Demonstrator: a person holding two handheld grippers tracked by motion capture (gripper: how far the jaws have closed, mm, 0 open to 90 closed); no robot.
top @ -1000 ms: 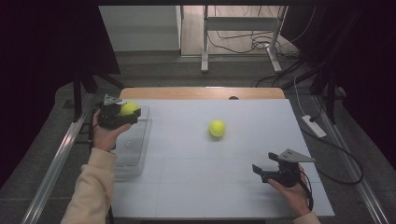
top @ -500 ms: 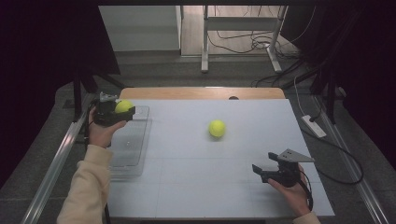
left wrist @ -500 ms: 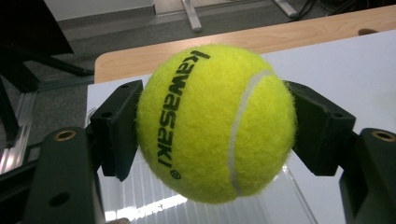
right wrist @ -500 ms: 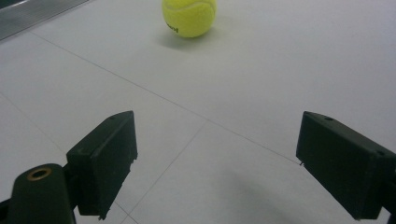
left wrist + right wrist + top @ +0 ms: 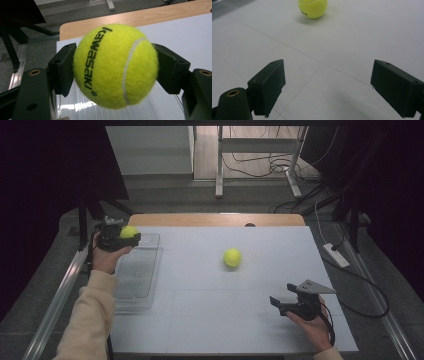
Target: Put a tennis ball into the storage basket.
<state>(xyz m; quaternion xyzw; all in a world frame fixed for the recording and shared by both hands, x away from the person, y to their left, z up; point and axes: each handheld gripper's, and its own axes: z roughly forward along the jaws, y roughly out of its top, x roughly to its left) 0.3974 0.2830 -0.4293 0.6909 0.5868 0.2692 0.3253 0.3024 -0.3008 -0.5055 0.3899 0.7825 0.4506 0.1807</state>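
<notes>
My left gripper [image 5: 125, 239] is shut on a yellow tennis ball [image 5: 128, 232] and holds it in the air over the far left corner of a clear plastic tray [image 5: 134, 279]. In the left gripper view the ball [image 5: 115, 66], printed "kawasaki", sits squeezed between the two black jaws. A second yellow tennis ball [image 5: 232, 257] lies on the white table top [image 5: 200, 310] near the middle, also seen far ahead of the right jaws [image 5: 312, 8]. My right gripper [image 5: 281, 303] rests low at the front right, open and holding nothing [image 5: 328, 87].
A strip of bare wood [image 5: 215, 219] borders the table's far edge. A metal rail [image 5: 60, 290] runs along the left side. On the floor to the right lie a white power strip [image 5: 336, 255] and cables [image 5: 370, 295].
My left gripper has drifted a little to the left and back with the ball still in it. The right gripper and the loose ball have stayed put.
</notes>
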